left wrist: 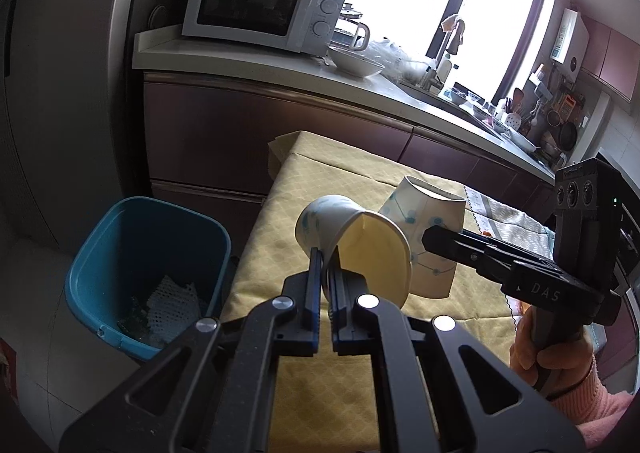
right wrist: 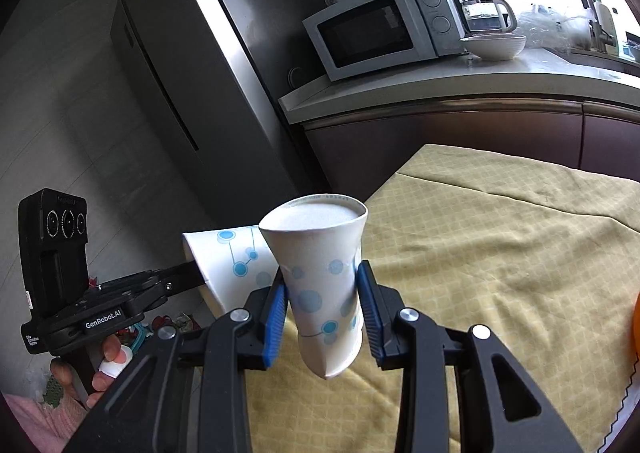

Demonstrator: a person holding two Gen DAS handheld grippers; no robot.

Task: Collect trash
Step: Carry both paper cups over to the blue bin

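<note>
My left gripper is shut on the rim of a white paper cup with blue dots, held on its side above the yellow tablecloth, mouth toward the camera. My right gripper is shut on a second, squashed paper cup, held upside down with its base up. That cup also shows in the left wrist view, just right of the first cup. The left gripper's cup shows in the right wrist view, to the left of mine. A blue trash bin stands on the floor left of the table, with some trash inside.
A kitchen counter runs behind the table with a white microwave, a white bowl and a kettle. A tall dark fridge stands at the left. An orange object sits at the table's right edge.
</note>
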